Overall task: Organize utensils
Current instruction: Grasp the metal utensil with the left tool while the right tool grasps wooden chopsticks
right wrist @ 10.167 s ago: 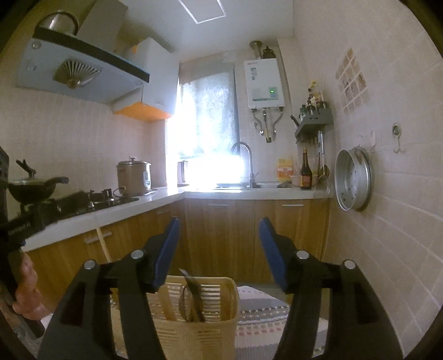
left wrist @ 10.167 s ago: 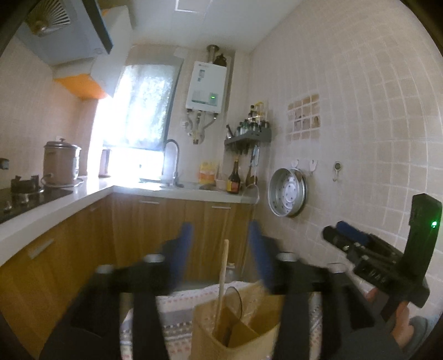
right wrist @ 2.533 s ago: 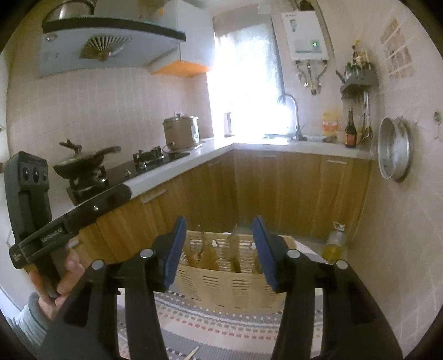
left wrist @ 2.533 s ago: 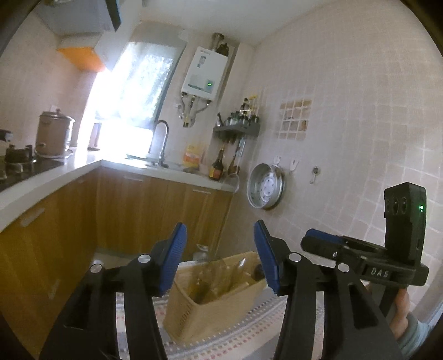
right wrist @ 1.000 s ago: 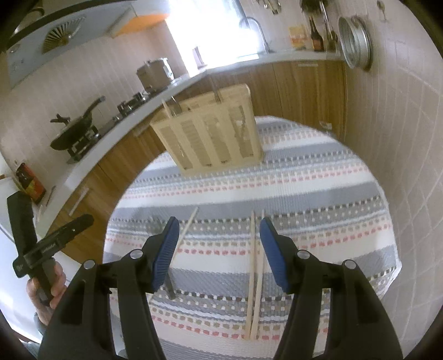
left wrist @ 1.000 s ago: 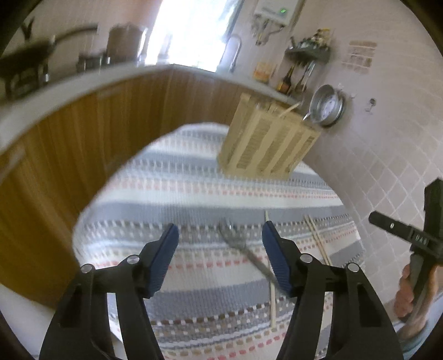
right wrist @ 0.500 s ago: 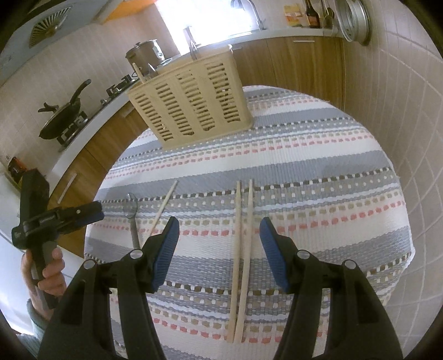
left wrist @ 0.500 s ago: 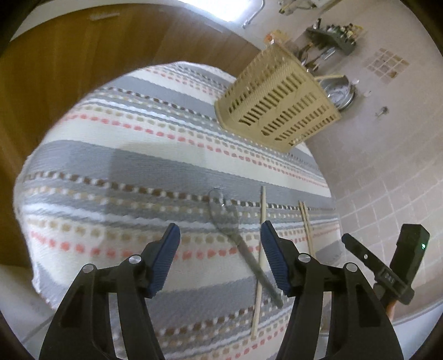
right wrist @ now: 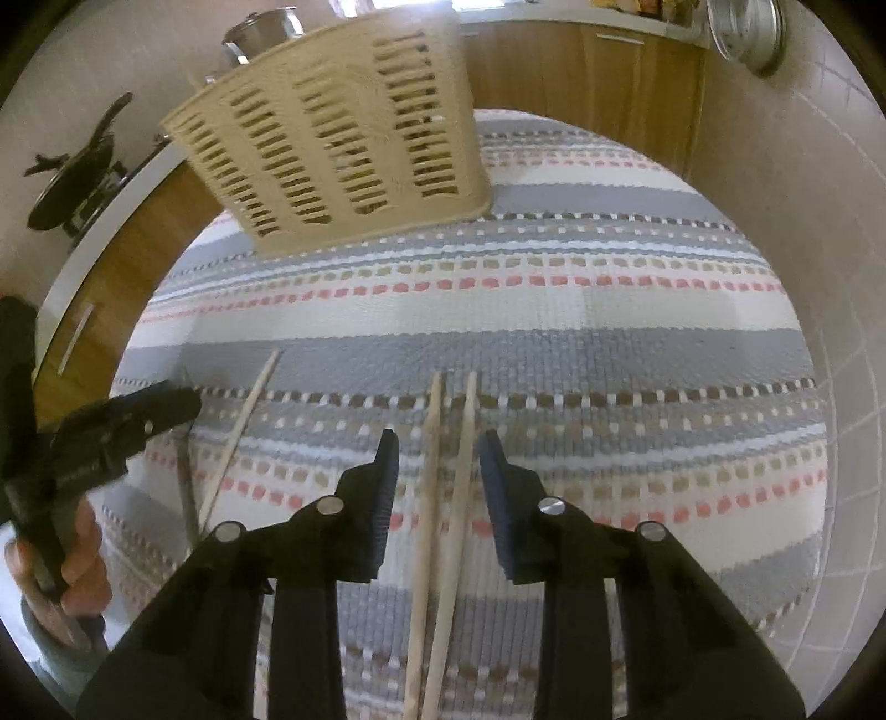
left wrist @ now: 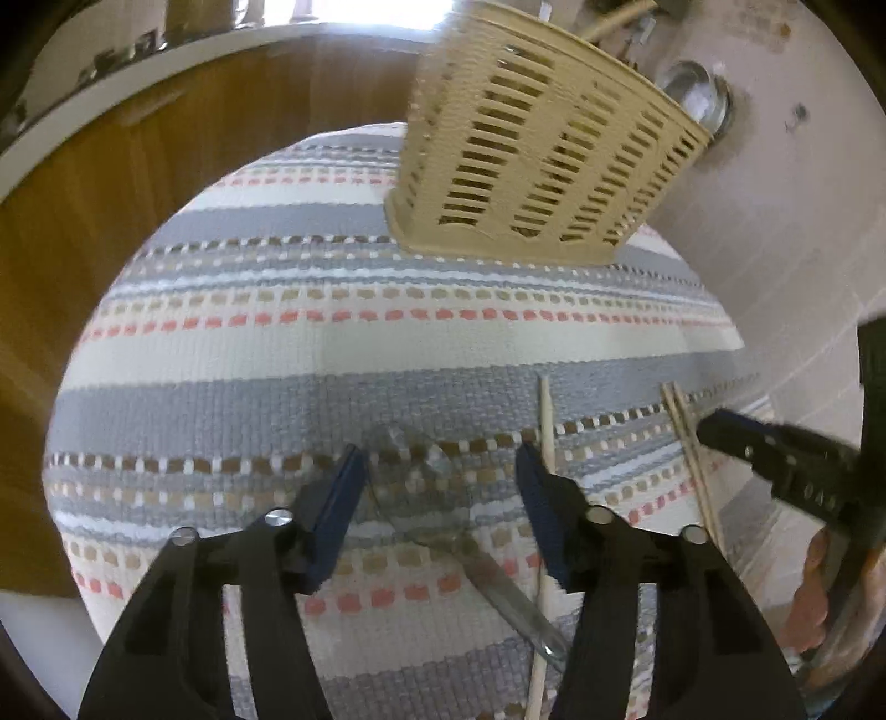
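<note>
**Step in hand (judged):** pick-up of loose utensils from the striped cloth point(right wrist: 609, 310), for transfer to the slotted basket point(right wrist: 332, 138).

**Tools.**
- Right gripper point(right wrist: 437, 448): jaws held apart, nothing gripped. It is lowered over the pair of chopsticks point(right wrist: 443, 498), which lie between the two blue pads point(right wrist: 387, 487).
- Left gripper point(left wrist: 440, 471): jaws held wide apart, nothing gripped. It is poised over the bowl of the metal spoon point(left wrist: 421, 487).

**Advice for the step.**
- The pair is best closed on together, with the pads kept square to the sticks so that neither is squeezed out sideways.
- The sticks are thin and lie flat on a soft weave; the fingertips will probably need to be pressed lightly into the cloth before closing.
- The spoon is likely better taken at the handle than across the bowl, which is broad and smooth and may slip.

**Task items, placed relative to the basket.**
- Basket: beige plastic, slotted walls, stood at the far side of the cloth; a wooden handle point(left wrist: 614, 19) is seen projecting from its top in the left view.
- Pair of chopsticks: pale wood, side by side and almost parallel, well short of the basket on the near side, tips pointed toward it.
- Single chopstick point(right wrist: 238, 437): same wood, near side of the basket, apart from the pair and angled.
- Spoon: grey metal, blurred; near side of the basket, its handle crossed by the single chopstick point(left wrist: 545, 498) in the left view.
</note>
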Tool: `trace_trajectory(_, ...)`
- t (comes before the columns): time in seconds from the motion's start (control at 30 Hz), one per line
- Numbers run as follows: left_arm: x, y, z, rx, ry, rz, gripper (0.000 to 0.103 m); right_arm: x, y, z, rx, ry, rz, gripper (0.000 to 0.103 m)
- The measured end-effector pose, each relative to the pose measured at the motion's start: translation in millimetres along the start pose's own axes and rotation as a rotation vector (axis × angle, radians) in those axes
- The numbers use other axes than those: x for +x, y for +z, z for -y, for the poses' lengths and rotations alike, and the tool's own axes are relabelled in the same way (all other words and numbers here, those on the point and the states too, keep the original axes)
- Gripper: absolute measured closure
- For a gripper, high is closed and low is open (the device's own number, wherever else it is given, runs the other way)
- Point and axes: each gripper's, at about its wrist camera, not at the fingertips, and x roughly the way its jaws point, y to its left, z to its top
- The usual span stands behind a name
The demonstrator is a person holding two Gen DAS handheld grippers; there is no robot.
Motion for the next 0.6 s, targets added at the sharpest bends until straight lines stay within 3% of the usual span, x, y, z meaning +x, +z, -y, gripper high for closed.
trace_trajectory(0.1,4.5,3.1,6.7,0.044,0.026,0.002,0.073,4.2,4.4,5.0,0.008,-0.007,-0.002,0.078)
trace_trajectory(0.27,9.9,7.3,3.9,0.077,0.015,0.002,0.095,15.1,7.4,4.8,-0.007,-0.024,-0.026,0.085)
trace_trajectory(0.5,13.8,13.4,-4.6,0.069,-0.155,-0.021,0.100,21.4,8.3,-7.8,-0.085,-0.094,-0.031,0.092)
trace_trajectory(0.6,9.4,14.6,-6.2,0.088,-0.179,0.003,0.100,21.8,6.5,-12.1,-0.132,-0.137,-0.022,0.098)
